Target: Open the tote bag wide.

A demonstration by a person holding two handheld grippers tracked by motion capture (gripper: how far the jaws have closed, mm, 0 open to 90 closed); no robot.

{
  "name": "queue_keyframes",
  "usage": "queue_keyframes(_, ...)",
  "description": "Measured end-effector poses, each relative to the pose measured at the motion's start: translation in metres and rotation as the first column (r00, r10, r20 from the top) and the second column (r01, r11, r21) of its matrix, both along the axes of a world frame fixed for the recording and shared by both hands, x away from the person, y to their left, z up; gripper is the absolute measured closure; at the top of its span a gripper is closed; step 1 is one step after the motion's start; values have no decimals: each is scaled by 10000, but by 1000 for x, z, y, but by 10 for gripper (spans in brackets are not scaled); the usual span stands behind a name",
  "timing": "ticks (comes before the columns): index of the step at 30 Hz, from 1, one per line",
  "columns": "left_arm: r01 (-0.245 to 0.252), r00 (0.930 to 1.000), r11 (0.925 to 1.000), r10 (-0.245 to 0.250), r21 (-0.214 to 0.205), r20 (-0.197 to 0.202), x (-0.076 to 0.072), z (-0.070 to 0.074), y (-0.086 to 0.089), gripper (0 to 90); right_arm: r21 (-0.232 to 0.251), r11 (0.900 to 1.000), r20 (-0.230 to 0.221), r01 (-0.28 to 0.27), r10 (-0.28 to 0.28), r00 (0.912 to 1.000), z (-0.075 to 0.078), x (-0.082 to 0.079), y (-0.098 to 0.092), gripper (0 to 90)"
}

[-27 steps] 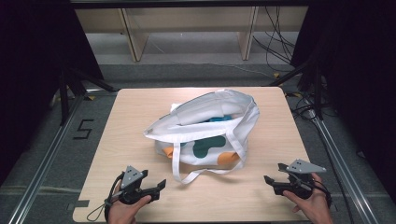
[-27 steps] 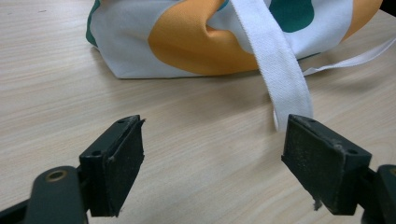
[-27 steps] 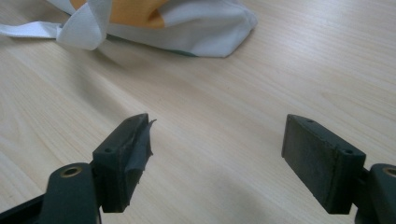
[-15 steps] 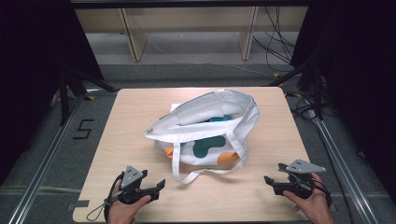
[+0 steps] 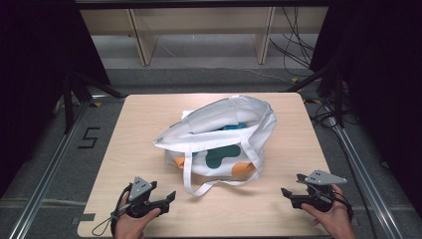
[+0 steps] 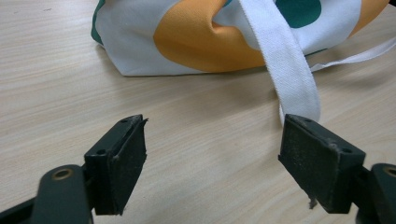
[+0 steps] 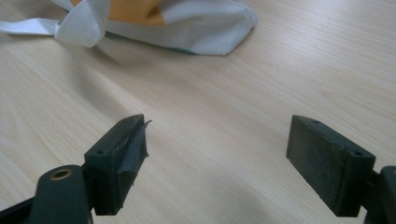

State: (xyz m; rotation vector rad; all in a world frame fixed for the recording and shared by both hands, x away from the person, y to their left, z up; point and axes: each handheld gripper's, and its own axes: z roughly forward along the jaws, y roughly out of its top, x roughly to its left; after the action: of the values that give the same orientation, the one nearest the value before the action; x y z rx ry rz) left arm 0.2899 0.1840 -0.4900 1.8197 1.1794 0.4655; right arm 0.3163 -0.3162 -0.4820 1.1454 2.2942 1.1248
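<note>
Tote bag [image 5: 219,137] is sitting pretty much in the middle of the wooden table [image 5: 298,124], lying on its side with the mouth gaping toward the left, white cloth with green and orange blobs on it. Something blue is peeking out from inside but can't really tell what it is. One white strap [image 5: 191,177] trails off the near side of the bag and loops across the tabletop toward the near edge. In the left gripper view that same strap [image 6: 292,70] runs down right to the tip of one jaw, hard to say if it's actually touching. Left gripper [image 5: 166,199] is down at the near left corner, held in a hand [image 5: 132,221], jaws spread wide with nothing between them, pointed at the bag's orange patch [image 6: 205,44]. Right gripper [image 5: 287,193] is at the near right corner in the other hand [image 5: 331,216], jaws also wide apart and empty, just bare wood in the gap, with the bag's corner [image 7: 229,28] off at the far side. Both grippers are near the bag but well clear of the body of it. Beyond the table there's grey floor, some cables [image 5: 293,45] and wooden shelf legs [image 5: 142,37] at the far end.
</note>
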Motion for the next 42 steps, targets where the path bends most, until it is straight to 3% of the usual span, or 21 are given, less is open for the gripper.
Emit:
queue_keyframes(3,57,10000,10000,-57,5,52,0,0,1,249,91,9987,50,510,-510,9987,1,-3,2,168)
queue_keyframes(7,125,9999,9999,-126,77,70,0,1,2,279,315,9987,142,397,-402,9991,2,-3,2,160)
queue_keyframes(8,179,9998,9998,-180,62,87,0,1,2,305,102,9998,556,192,-197,9983,2,0,0,160)
queue_keyframes(9,151,9998,9999,-152,13,110,0,1,2,324,277,9987,174,425,-430,9989,3,-3,3,160)
queue_keyframes(12,223,9997,9997,-223,42,62,0,3,2,427,206,9992,273,339,-345,9990,6,-3,3,179)
queue_keyframes(13,456,9990,9990,-456,17,7,1,4,3,515,243,9994,459,245,-256,9986,9,-2,4,260)
queue_keyframes(14,456,9990,9990,-456,17,7,1,4,3,555,243,9994,459,245,-256,9986,9,-2,4,260)
queue_keyframes(15,401,9992,9992,-401,8,-45,1,5,2,623,129,9999,721,39,-48,9974,14,0,3,374)
queue_keyframes(17,390,9992,9992,-389,-58,91,1,7,1,679,223,9997,717,96,-112,9974,17,-1,4,436)
queue_keyframes(18,546,9983,9985,-545,-19,203,2,9,2,723,194,9998,972,-84,64,9952,19,2,3,498)
queue_keyframes(19,506,9984,9987,-506,5,252,3,11,1,801,414,9991,779,-79,47,9970,25,2,4,618)
queue_keyframes(24,781,9958,9969,-783,59,476,13,22,3,869,332,9973,1318,-658,609,9894,38,13,7,776)
queue_keyframes(25,715,9966,9973,-707,-184,432,16,24,3,877,380,9964,1586,-757,688,9849,40,16,9,789)
queue_keyframes(29,640,9964,9970,-614,-444,577,34,41,4,894,561,9915,1926,-1176,1049,9757,65,28,17,856)
queue_keyframes(31,637,9957,9966,-599,-519,711,51,59,2,895,551,9877,2393,-1466,1294,9623,89,39,28,880)
queue_keyframes(32,637,9957,9966,-599,-519,711,51,59,2,895,551,9877,2393,-1466,1294,9623,89,39,28,880)
queue_keyframes(33,793,9939,9962,-762,-358,802,58,64,2,895,398,9826,2662,-1814,1646,9498,106,48,36,896)
queue_keyframes(34,781,9943,9962,-750,-386,754,64,69,0,895,398,9826,2662,-1814,1646,9498,106,48,36,896)
queue_keyframes(35,790,9940,9964,-765,-298,785,69,74,-2,895,206,9817,2937,-1891,1749,9398,113,53,41,899)
queue_keyframes(36,794,9935,9967,-778,-168,829,80,83,-4,895,92,9790,2817,-2038,1931,9399,128,63,51,900)
queue_keyframes(42,664,9944,9976,-644,-214,837,105,98,-9,895,-180,9765,2901,-2148,2107,9335,152,90,71,900)
